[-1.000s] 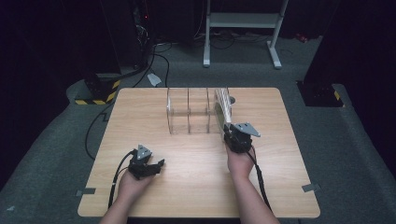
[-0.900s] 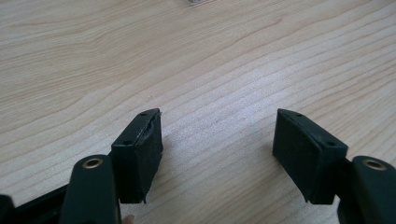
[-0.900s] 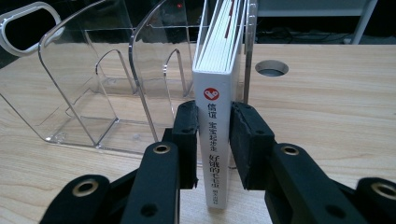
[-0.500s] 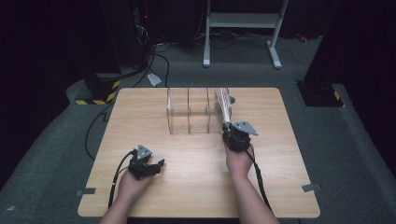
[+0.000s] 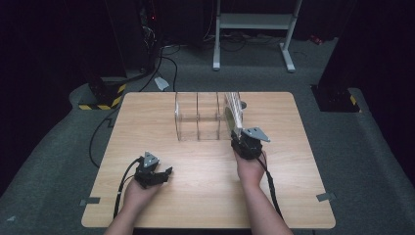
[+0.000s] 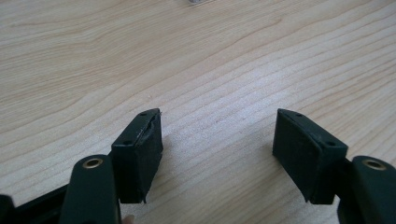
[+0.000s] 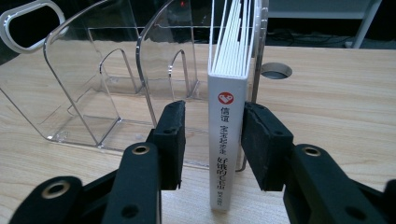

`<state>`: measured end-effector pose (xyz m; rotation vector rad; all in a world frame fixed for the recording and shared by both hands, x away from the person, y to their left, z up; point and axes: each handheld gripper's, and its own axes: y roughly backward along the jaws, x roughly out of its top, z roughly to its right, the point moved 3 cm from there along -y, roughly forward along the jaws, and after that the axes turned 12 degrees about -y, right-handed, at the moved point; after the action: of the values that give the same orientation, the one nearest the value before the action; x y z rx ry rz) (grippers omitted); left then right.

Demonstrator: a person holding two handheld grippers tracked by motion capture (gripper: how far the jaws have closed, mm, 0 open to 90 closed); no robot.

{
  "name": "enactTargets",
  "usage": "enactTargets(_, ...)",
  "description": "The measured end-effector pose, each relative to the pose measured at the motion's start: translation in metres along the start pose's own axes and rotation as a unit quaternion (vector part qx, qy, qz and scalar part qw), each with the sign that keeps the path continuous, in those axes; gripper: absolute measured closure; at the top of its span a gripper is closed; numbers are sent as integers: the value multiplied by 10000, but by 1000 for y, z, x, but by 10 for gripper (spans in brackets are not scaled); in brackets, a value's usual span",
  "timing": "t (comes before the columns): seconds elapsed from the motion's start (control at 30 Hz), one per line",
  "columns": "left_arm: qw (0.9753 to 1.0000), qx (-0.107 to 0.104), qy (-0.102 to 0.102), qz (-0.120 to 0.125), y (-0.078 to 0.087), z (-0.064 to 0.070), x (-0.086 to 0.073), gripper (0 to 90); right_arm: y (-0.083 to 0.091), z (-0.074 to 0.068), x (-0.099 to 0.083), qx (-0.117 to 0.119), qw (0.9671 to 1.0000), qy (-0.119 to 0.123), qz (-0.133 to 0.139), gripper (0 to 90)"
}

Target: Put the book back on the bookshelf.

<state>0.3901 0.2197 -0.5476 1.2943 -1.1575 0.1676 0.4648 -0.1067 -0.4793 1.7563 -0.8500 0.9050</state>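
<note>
A white book [image 7: 227, 135] stands upright, spine toward the near side, in the rightmost compartment of a clear acrylic file rack [image 7: 102, 93] at the far middle of the tabletop [image 5: 293, 196]. The right gripper [image 7: 211, 140] straddles the spine — its right finger looks to touch the cover, while a narrow gap shows between the left finger and the book, so the fingers are not clamped. The left gripper [image 6: 217, 154] rests low over bare wood at the near left — fingers spread wide, holding nothing.
</note>
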Motion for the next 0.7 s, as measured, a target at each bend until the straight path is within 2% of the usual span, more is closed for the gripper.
enactTargets(0.4, 10000, 1, 2, -5, 0, 0, 0, 330, 8, 0, 0, 65, 9999, 82, 30, 484)
enactTargets(0.7, 10000, -18, -29, -22, 2, 0, -1, 328, 18, 2, -3, 156, 9998, 115, 43, 440)
